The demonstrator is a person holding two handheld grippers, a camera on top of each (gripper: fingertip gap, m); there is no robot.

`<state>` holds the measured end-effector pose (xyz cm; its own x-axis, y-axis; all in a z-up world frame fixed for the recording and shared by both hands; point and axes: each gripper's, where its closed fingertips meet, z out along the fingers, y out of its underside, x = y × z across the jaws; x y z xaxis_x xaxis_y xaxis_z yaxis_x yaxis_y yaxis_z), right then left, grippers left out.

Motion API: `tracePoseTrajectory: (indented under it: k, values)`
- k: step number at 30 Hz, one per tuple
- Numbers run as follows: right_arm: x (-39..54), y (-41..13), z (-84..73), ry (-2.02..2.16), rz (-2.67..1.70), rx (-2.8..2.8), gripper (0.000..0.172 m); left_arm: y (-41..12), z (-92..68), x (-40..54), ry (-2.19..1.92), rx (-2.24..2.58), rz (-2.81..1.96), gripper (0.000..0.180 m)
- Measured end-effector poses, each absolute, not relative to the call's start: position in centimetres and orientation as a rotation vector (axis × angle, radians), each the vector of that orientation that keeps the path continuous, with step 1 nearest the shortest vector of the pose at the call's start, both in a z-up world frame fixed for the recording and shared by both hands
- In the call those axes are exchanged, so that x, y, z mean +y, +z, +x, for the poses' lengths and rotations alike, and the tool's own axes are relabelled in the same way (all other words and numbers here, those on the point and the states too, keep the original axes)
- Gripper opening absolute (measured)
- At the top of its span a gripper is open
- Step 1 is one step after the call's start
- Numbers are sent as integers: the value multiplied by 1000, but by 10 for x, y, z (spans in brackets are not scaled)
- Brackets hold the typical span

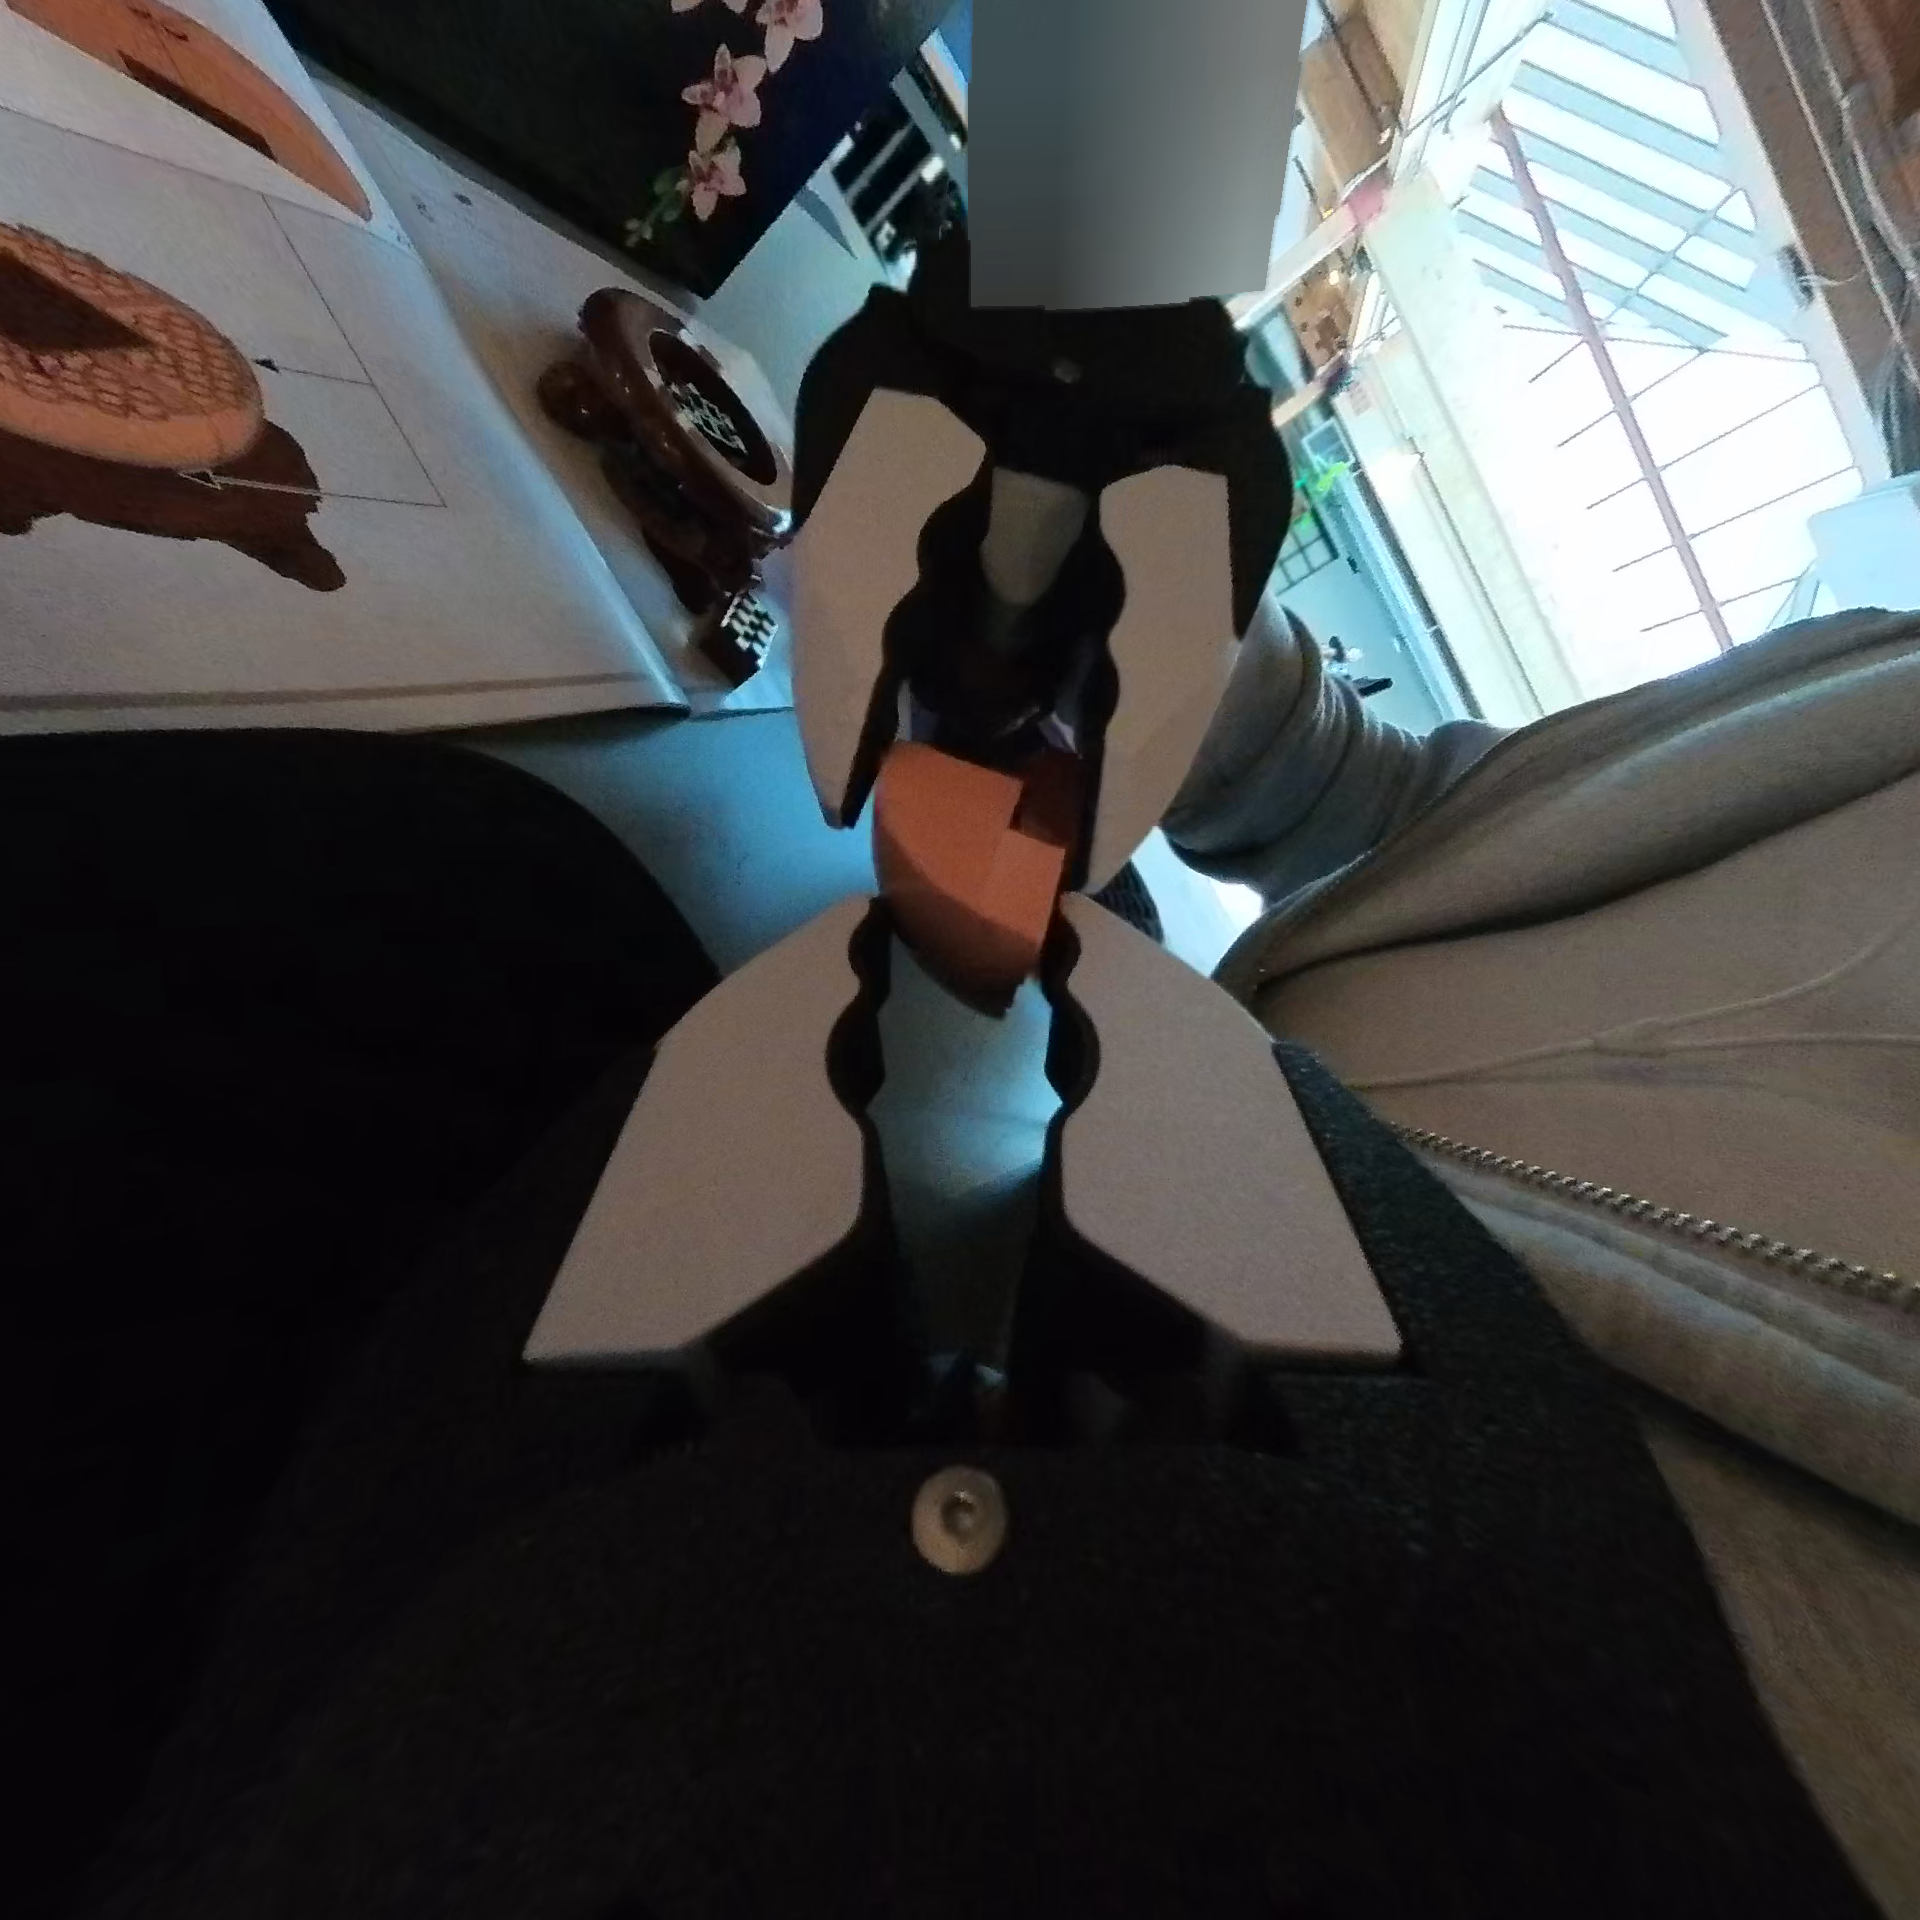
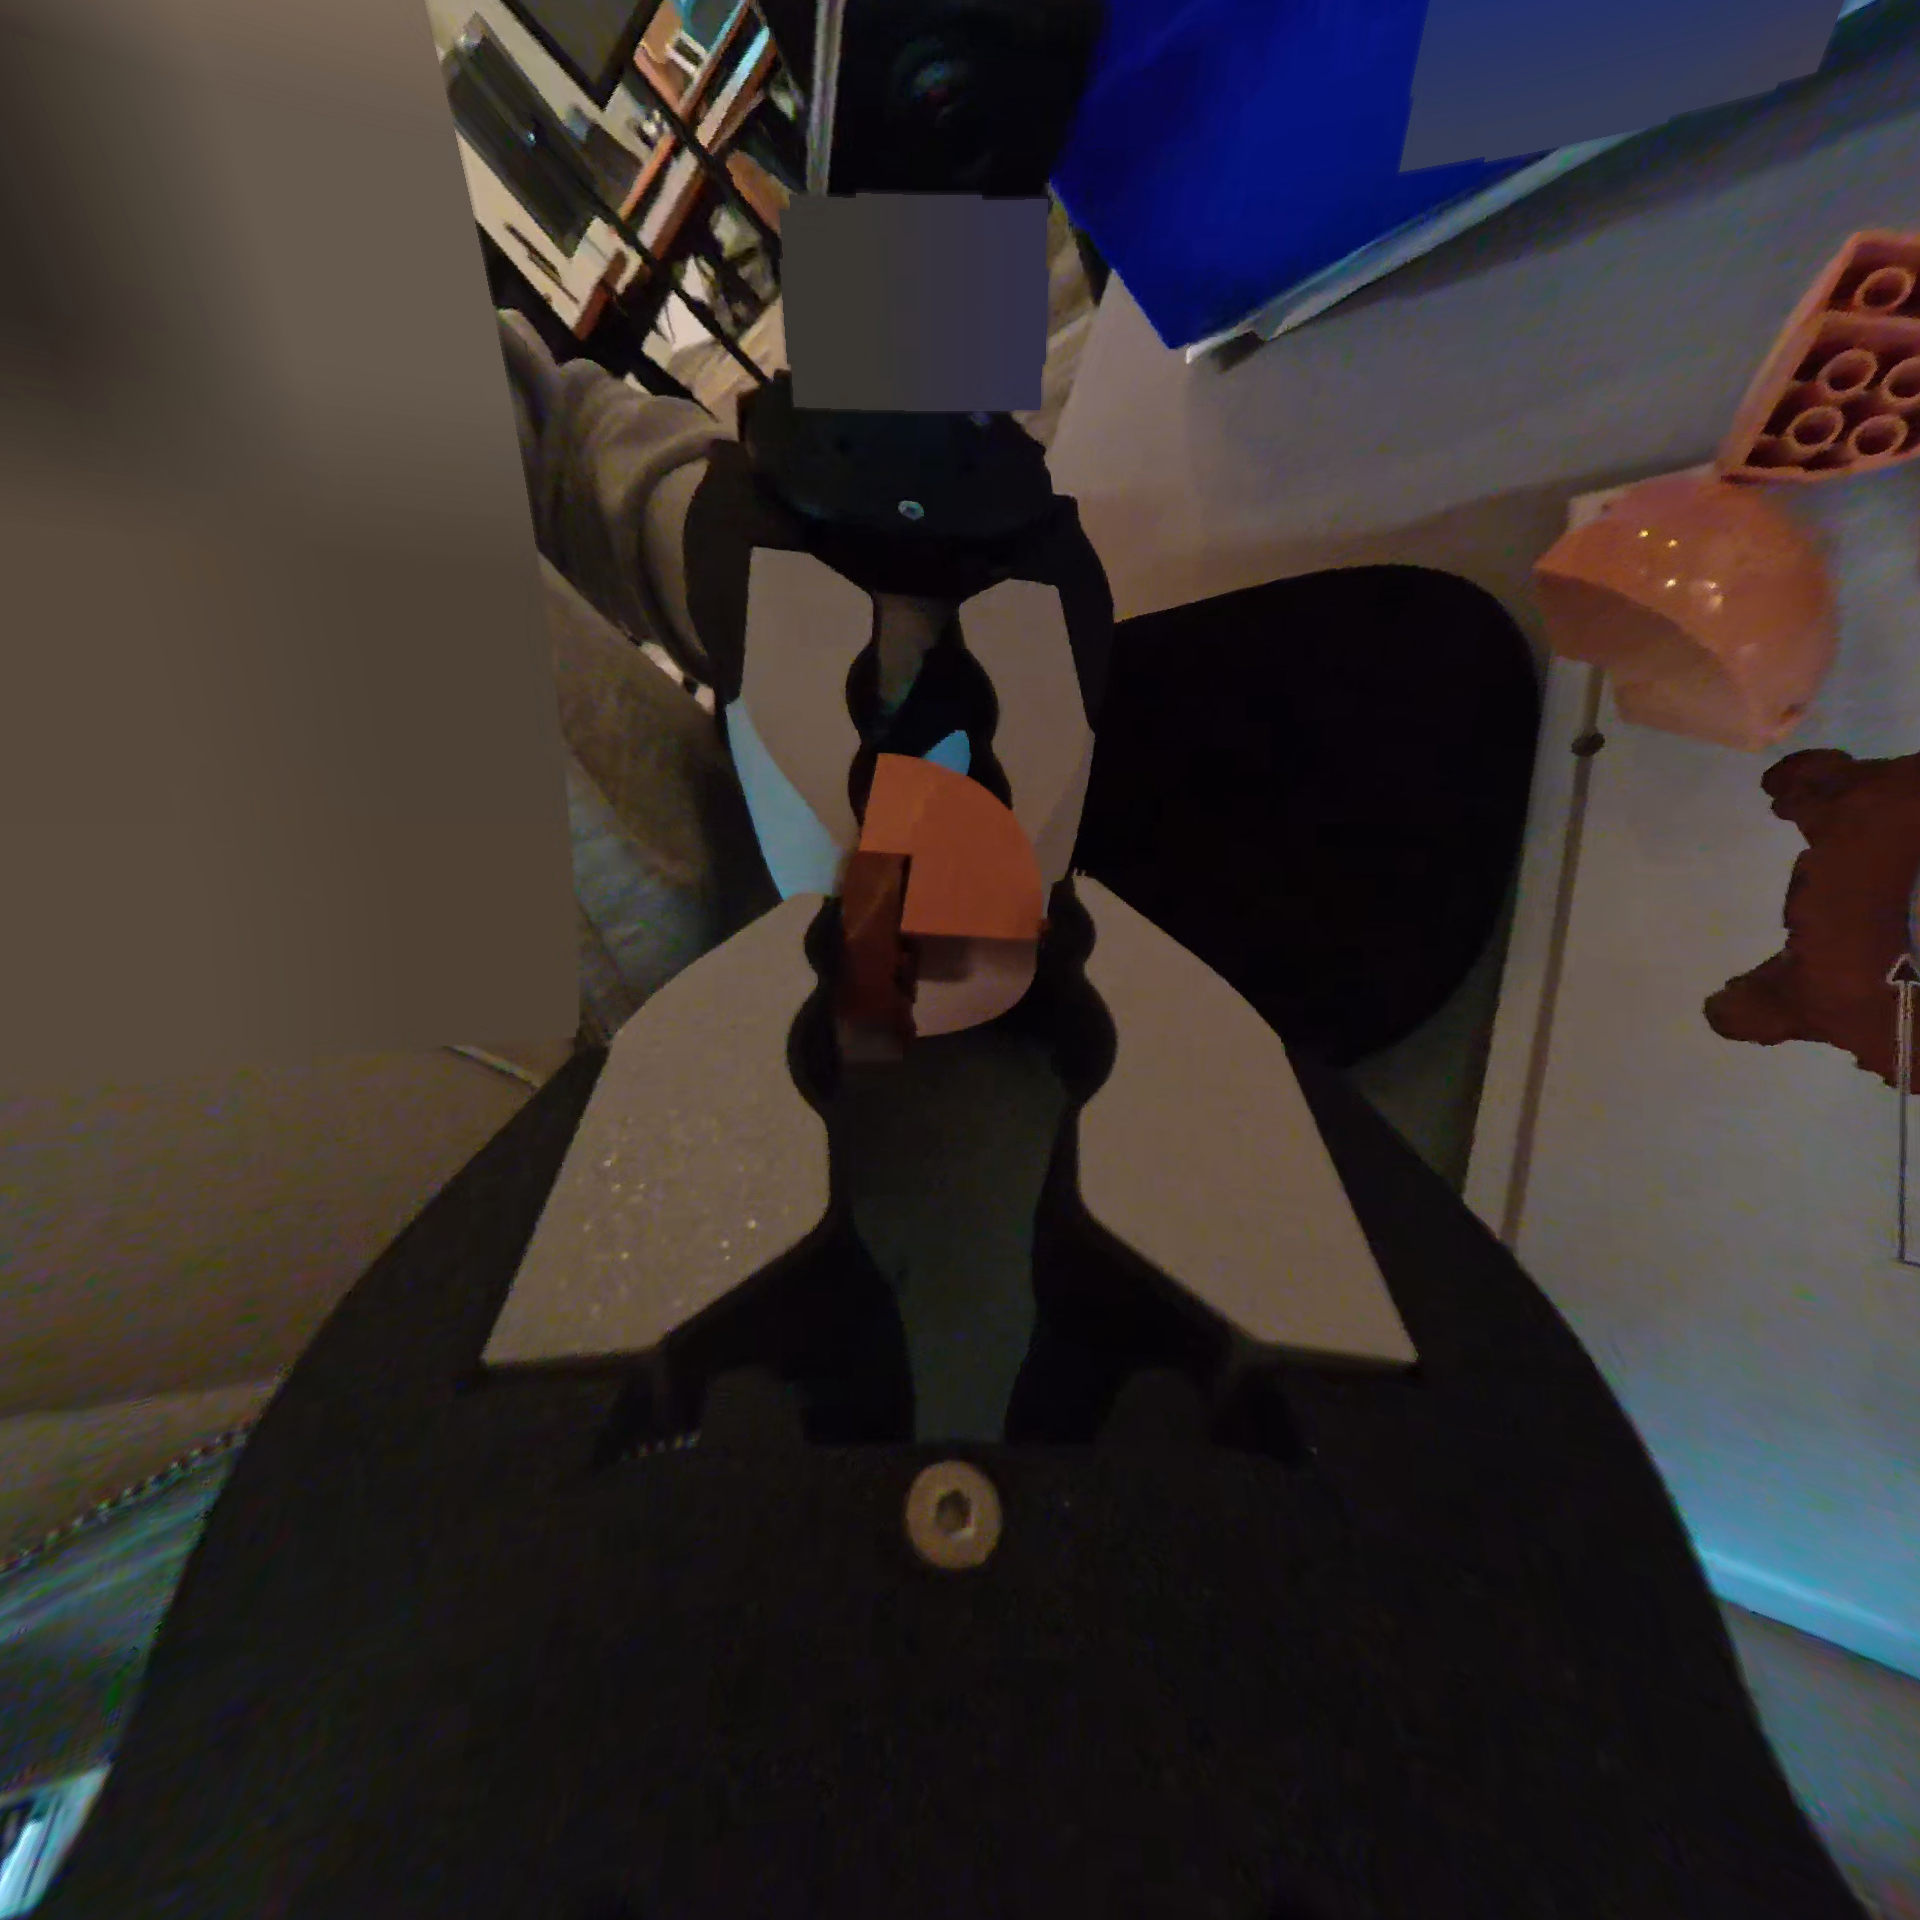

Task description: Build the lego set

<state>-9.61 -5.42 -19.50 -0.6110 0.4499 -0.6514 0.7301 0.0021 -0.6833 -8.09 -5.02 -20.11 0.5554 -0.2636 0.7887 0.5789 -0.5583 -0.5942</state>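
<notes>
The orange quarter-round plastic brick [image 1: 956, 862] [image 2: 966, 852], with a dark brown block [image 2: 868, 935] fixed against one flat side, hangs in the air above the pale table [image 1: 727, 810], resting on nothing. Both tools meet on it nose to nose. The left hand-held gripper [image 1: 971, 920] has its fingers closed on the orange brick's lower end, pads against both faces. The right hand-held gripper [image 2: 945, 904] comes from the opposite side and closes across the brown block and the curved orange edge together, the pair filling the space between its pads. As a judgement, a part this small and smooth, with one rounded side, is best kept square in the pads. The two grips should stay in line, because any twist of one tool against the other would lever the brown block at its joint. Open room is tight towards the person: a grey zipped jacket [image 1: 1558, 1039] stands just beside the fingers. On the other side a large black rounded shape [image 1: 260, 935] lies low and near. Farther along the table an open instruction booklet [image 1: 312, 582] covers one corner. A dark brown built model [image 1: 675, 457] stands at the booklet's edge, well apart from the brick. A blue box [image 2: 1195, 156] lies beyond. Which table edge sits under the brick I cannot tell.
</notes>
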Motion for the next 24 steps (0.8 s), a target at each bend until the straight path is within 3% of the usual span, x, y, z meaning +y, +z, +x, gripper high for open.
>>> tracePoseTrajectory:
  k: [24]
  values:
    - [-46,-205,-98,-1703,1519,1960,35,-217,-79,-43,-729,-60,-2051,32]
